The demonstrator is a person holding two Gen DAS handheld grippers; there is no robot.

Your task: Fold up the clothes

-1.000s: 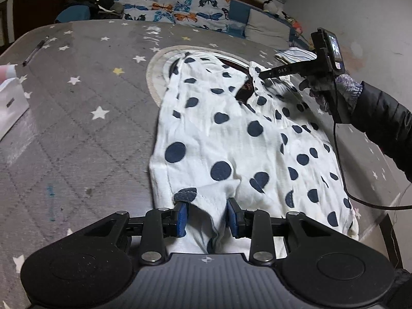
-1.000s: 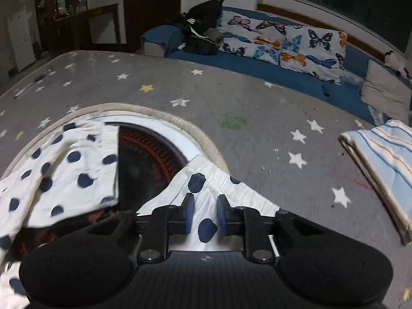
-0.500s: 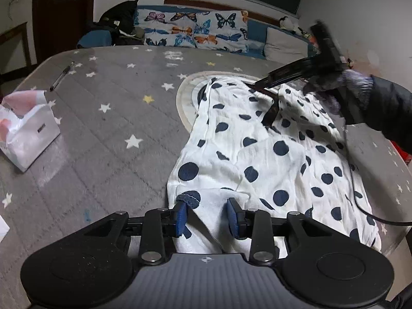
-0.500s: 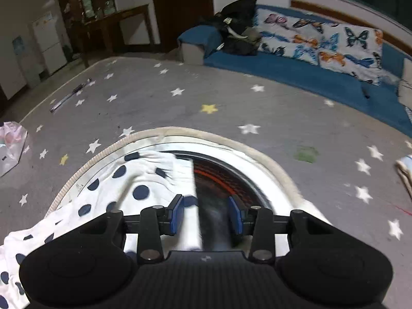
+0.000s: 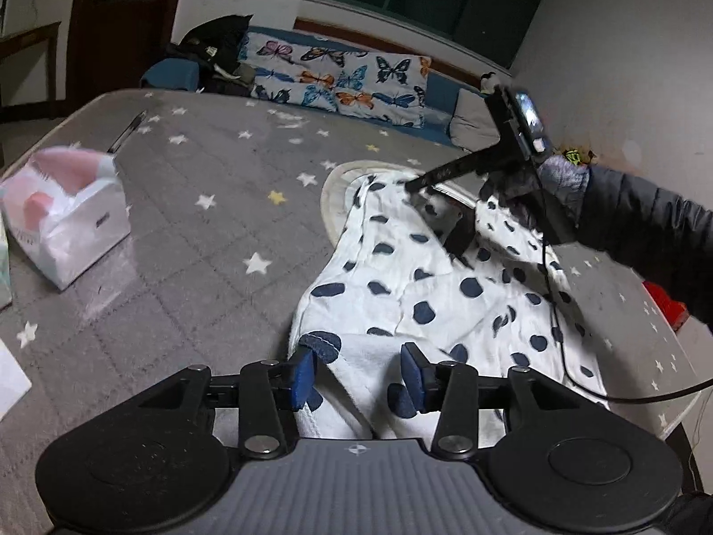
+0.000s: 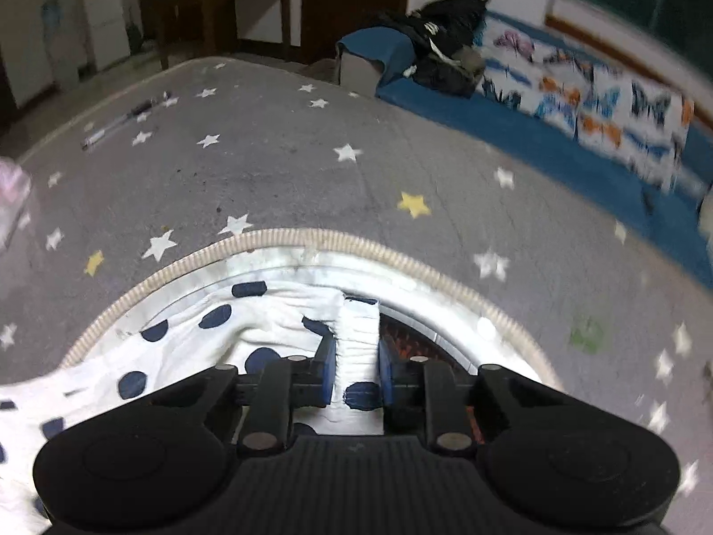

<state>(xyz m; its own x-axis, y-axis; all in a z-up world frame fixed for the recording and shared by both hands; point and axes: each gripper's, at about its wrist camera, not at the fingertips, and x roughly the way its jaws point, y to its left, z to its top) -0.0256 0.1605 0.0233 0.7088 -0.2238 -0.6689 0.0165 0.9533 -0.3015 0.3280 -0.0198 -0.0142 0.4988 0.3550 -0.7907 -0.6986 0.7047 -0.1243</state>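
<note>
Two tools grip one garment: the white cotton garment with navy polka dots point(image 5: 428, 285) lies spread on the grey quilted star-print surface point(image 5: 214, 232), partly over a round cream-rimmed mat point(image 6: 312, 240).

My left tool point(image 5: 358, 376) has its blue-padded fingers point(image 5: 303, 372) set moderately apart, with a bunched fold of the near edge of the garment between them. Cloth touches the left pad; I cannot tell whether the right pad presses it.

My right tool point(image 6: 356, 376) has its fingers at a narrow setting, clamped on a vertical band of white cloth at the far edge of the garment point(image 6: 356, 339). In the left wrist view the right tool point(image 5: 416, 185) appears as a black bar reaching to the far end of the garment, carried by my gloved hand point(image 5: 552, 178) in a dark sleeve. A black cable point(image 5: 557, 312) trails from it across the cloth.

Surroundings:
- A white plastic bag with pink contents point(image 5: 67, 223) sits on the surface, well apart to the left.
- A pen point(image 6: 118, 122) lies near the far left edge.
- A blue sofa with butterfly-print cushions point(image 5: 338, 80) stands behind, with dark clothing point(image 6: 445, 49) piled on it.
</note>
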